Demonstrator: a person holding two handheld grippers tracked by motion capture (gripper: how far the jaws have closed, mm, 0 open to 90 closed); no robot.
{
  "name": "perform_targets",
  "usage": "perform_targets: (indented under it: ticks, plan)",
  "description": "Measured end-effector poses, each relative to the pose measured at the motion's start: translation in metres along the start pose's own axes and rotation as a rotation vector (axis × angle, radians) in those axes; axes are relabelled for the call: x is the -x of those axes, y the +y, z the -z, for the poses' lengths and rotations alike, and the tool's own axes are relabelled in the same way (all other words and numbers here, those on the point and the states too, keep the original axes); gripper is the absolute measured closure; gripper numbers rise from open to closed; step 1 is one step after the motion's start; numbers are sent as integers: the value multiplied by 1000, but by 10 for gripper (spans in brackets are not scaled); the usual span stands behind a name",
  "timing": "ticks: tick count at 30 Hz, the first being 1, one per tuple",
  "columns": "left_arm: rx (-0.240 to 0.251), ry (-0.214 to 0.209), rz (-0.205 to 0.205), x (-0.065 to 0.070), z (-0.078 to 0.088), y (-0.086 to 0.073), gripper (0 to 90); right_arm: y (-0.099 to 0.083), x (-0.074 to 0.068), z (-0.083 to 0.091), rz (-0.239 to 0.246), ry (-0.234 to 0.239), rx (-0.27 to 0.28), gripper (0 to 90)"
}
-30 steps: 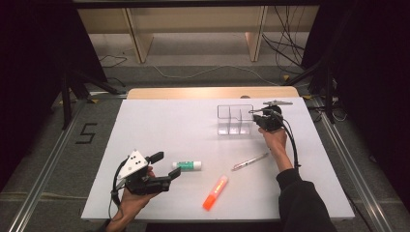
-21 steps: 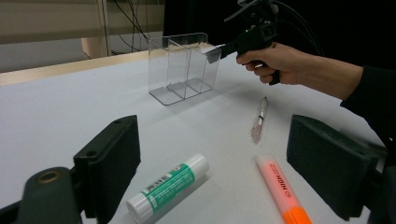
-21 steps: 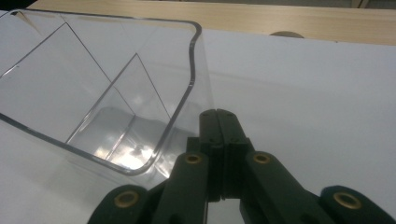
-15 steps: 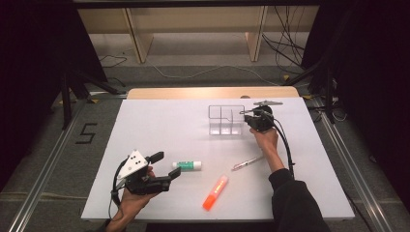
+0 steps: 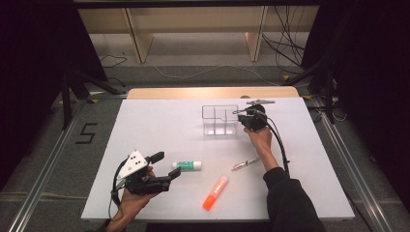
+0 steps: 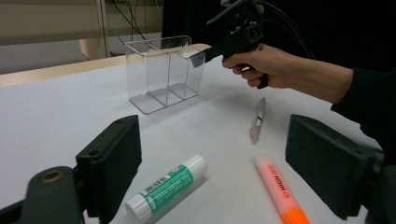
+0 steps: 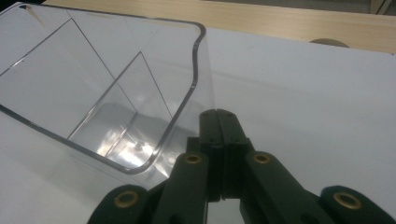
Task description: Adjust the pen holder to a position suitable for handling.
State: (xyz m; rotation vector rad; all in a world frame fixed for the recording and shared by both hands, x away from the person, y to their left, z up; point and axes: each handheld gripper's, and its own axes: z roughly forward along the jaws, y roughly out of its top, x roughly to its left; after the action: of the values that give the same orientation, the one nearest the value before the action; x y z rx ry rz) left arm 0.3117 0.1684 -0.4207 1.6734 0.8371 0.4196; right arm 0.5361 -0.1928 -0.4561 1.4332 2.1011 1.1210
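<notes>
I see the white table [image 5: 159, 125] spanning most of the high view, with a bare wooden strip along its far edge. The largest thing on it is the clear acrylic organizer [image 5: 220, 120], standing upright toward the far right, its interior split by clear dividers into compartments, all see-through to the tabletop.

My right gripper [image 5: 243, 118] sits at the organizer's right end wall. In the right gripper view its 2 black jaws are pressed flat together with no gap and nothing between them, tips [image 7: 218, 116] right against the outer face of the clear wall; I cannot tell whether they actually touch it.

My left gripper [image 5: 166, 169] rests low at the near left, jaws spread wide apart and holding nothing. Just beyond its tips lies the glue stick [image 5: 187, 166], white with a green label, flat on its side.

Nearer the front edge, the orange highlighter [image 5: 215, 192] lies diagonally. Smallest is the slim clear pen [image 5: 245, 164], lying just below my right hand [image 5: 259, 140], apart from both the highlighter and the organizer.
</notes>
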Motion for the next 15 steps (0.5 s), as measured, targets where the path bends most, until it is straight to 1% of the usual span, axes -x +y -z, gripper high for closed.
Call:
perform_targets:
  ticks: [5, 9, 15]
  plan:
    - [-1, -2, 3, 0, 0, 0, 180, 2, -5, -2, 5, 4, 10, 900]
    - [-1, -1, -1, 0, 0, 0, 178, 2, -8, -3, 7, 2, 6, 900]
    - [-1, 4, 3, -1, 0, 0, 167, 4, -9, -4, 11, 5, 5, 900]
